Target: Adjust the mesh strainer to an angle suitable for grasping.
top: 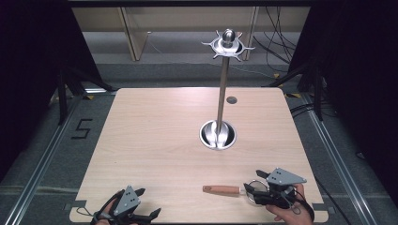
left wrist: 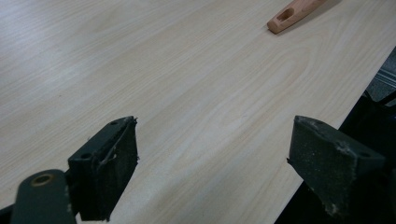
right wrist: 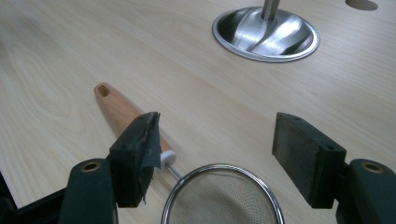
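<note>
A light wooden table (top: 155, 140) sits in a dark room. Near its middle stands a tall metal stand (top: 222, 89). It has a round shiny base (top: 218, 135) and a thin pole that goes up to a ring of hooks (top: 228, 46) at the top. A small dark hole (top: 231, 100) is in the table just past the base, on the far side.

A small strainer (right wrist: 223, 196) lies flat on the table near the near right corner. It has a wire mesh bowl with a shiny rim. Its wooden handle (top: 221, 190) points to the left, and there is a little hole at the end of the handle.

The right gripper (top: 259, 188) is held by a hand (top: 291, 211) at the near right edge. Its two black jaws are wide apart. The mesh bowl sits between them, but the jaws do not squeeze it. One jaw is just over the place where the handle meets the bowl.

The left gripper (top: 141, 212) is at the near left edge of the table. Its jaws are wide apart too, with bare table between them. The strainer is well away from it, to the right.
</note>
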Demonstrator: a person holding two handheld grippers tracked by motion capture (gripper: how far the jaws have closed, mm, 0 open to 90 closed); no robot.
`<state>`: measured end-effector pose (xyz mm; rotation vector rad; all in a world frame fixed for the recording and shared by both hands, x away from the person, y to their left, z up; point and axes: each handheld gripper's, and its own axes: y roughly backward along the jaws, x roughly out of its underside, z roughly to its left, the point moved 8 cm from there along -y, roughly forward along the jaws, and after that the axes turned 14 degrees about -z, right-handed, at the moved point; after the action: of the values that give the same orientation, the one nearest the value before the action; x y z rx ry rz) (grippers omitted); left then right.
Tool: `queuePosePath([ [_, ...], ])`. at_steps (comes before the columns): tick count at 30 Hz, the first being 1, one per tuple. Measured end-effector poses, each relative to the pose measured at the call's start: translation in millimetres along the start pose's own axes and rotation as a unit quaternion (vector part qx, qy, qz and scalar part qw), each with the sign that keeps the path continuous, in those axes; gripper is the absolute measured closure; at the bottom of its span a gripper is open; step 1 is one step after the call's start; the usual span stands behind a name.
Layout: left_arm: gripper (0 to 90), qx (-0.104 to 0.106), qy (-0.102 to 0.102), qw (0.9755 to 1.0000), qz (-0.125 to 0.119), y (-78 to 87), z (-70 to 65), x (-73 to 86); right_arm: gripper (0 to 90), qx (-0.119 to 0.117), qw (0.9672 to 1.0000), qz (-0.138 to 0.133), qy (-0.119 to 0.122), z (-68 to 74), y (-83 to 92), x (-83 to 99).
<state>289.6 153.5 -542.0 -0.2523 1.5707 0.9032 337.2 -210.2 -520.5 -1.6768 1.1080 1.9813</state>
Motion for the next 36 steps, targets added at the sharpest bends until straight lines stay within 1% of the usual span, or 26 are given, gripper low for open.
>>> queuePosePath([
  [1, 15.0, 0.0, 0.004, 1.0, 0.0, 0.1, -0.7, 0.2, 33.2, 0.001, 1.0, -0.002, 0.0, 0.0, -0.1, -0.4],
  [2, 15.0, -0.001, 0.004, 1.0, 0.0, 0.1, -0.5, 0.1, 33.1, 0.001, 0.9999, -0.002, -0.012, 1.2, -0.2, -0.4],
  [6, 15.0, -0.001, 0.003, 1.0, -0.001, 0.0, -0.2, 0.0, 33.1, 0.009, 0.9999, -0.005, -0.01, -0.4, 0.9, -1.4],
  [7, 15.0, -0.004, 0.013, 0.9999, -0.006, -1.2, -1.5, -0.4, 32.9, 0.01, 0.9999, -0.007, -0.001, -1.9, 0.5, -1.8],
  [8, 15.0, -0.004, 0.013, 0.9999, -0.007, -1.1, -1.5, -0.5, 32.9, 0.009, 0.9999, -0.003, -0.007, -0.9, 0.6, -1.1],
  [9, 15.0, -0.001, 0.004, 1.0, 0.0, 0.0, -0.3, 0.0, 32.8, 0.007, 0.9999, 0.0, -0.01, 0.0, 0.7, -0.5],
  [10, 15.0, -0.001, 0.007, 1.0, -0.004, -0.5, -0.8, -0.3, 32.8, 0.004, 1.0, 0.001, -0.005, 0.0, 0.4, -0.3],
  [11, 15.0, -0.007, 0.03, 0.9995, -0.006, -1.1, -3.6, 0.3, 32.9, 0.006, 1.0, -0.001, -0.002, -0.3, -0.1, -0.7],
  [12, 15.0, -0.007, 0.03, 0.9995, -0.006, -1.1, -3.6, 0.3, 32.8, 0.002, 0.9999, -0.001, -0.016, 3.0, -0.9, -0.5],
  [13, 15.0, -0.007, 0.029, 0.9996, -0.005, -1.1, -3.3, 0.4, 32.8, 0.002, 0.9999, -0.001, -0.016, 3.0, -0.9, -0.5],
  [14, 15.0, -0.007, 0.028, 0.9996, -0.006, -0.9, -3.4, 0.3, 32.7, 0.003, 0.9999, 0.007, -0.011, 3.2, -0.1, -0.2],
  [17, 15.0, -0.007, 0.028, 0.9996, -0.005, -1.1, -3.3, 0.3, 32.6, -0.003, 1.0, -0.002, 0.001, 2.4, -2.1, -1.8],
  [18, 14.9, -0.007, 0.028, 0.9996, -0.005, -1.1, -3.3, 0.3, 32.6, -0.005, 1.0, 0.002, -0.002, 3.7, -2.1, -1.4],
  [19, 15.0, -0.001, 0.008, 1.0, -0.003, -0.5, -0.9, -0.1, 32.6, 0.002, 1.0, -0.002, 0.009, 1.9, -1.9, -2.4],
  [20, 15.0, -0.001, 0.008, 1.0, -0.003, -0.5, -0.9, -0.1, 32.6, 0.001, 1.0, -0.002, 0.008, 2.3, -1.7, -2.6],
  [21, 15.0, -0.006, 0.026, 0.9996, -0.007, -1.2, -3.3, 0.1, 32.5, -0.003, 1.0, 0.0, 0.009, 2.6, -2.0, -2.8],
  [23, 15.0, -0.007, 0.028, 0.9996, -0.005, -0.9, -3.4, 0.3, 32.5, 0.0, 1.0, -0.003, 0.001, 4.6, -2.3, -3.4],
  [25, 15.0, -0.007, 0.028, 0.9996, -0.005, -0.9, -3.3, 0.3, 32.5, -0.002, 0.9999, -0.004, 0.01, 4.2, -2.7, -4.1],
  [28, 15.0, -0.008, 0.028, 0.9996, -0.005, -1.0, -3.5, 0.3, 32.3, -0.003, 1.0, 0.0, 0.006, 5.6, -2.9, -3.9],
  [29, 15.0, -0.001, 0.003, 1.0, 0.0, 0.1, -0.3, 0.1, 32.3, -0.006, 1.0, 0.003, 0.002, 8.4, -3.6, -2.9],
  [30, 15.0, -0.001, 0.003, 1.0, 0.0, 0.1, -0.3, 0.1, 32.3, -0.006, 1.0, 0.003, 0.002, 8.4, -3.6, -2.9],
  [31, 15.0, -0.006, 0.028, 0.9996, -0.006, -1.3, -3.5, 0.3, 31.8, -0.013, 0.9998, 0.003, 0.012, 7.6, -5.1, -3.1],
  [33, 15.0, -0.008, 0.026, 0.9996, -0.004, -1.0, -3.1, 0.5, 31.1, -0.015, 0.9998, 0.007, 0.012, 9.4, -6.4, -2.2],
  [34, 15.0, -0.003, 0.008, 1.0, -0.002, -0.6, -1.0, 0.1, 31.0, -0.023, 0.9996, 0.007, 0.012, 11.4, -7.5, -2.5],
  [35, 15.0, -0.003, 0.008, 1.0, -0.002, -0.6, -1.0, 0.1, 31.0, -0.023, 0.9996, 0.007, 0.012, 11.4, -7.5, -2.5],
  [36, 15.0, -0.001, 0.01, 0.9999, -0.001, -0.4, -1.6, 0.4, 30.5, -0.026, 0.9993, 0.008, 0.025, 13.3, -9.6, -3.5],
])
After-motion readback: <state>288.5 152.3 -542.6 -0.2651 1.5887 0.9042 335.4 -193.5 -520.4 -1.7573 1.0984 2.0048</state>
